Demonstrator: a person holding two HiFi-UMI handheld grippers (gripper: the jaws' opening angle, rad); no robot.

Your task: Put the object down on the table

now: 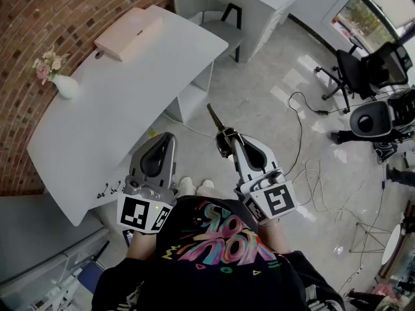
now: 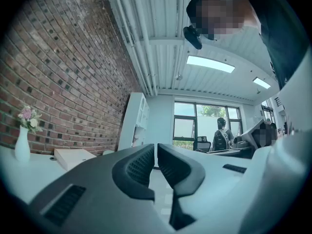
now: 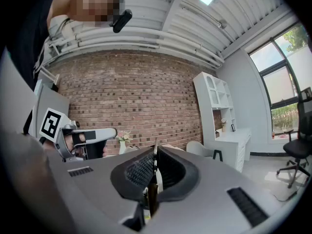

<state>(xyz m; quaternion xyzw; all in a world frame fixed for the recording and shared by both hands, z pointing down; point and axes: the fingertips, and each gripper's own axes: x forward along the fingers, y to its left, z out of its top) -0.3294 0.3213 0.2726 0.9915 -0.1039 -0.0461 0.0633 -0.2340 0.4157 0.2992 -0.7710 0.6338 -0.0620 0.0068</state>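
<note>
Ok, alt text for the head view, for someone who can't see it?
Seen from above, the right gripper is shut on a thin, blade-like object held over the floor; the left gripper beside it holds nothing. The white table lies to the left, bearing a flower vase and a box.

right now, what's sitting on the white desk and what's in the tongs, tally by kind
vase with flowers: 1
flat box: 1
slim tool, clamped in the right tongs: 1
in the left tongs: 0
small dark bits at the desk's near edge: too small to tell, not counted
total: 3
</note>
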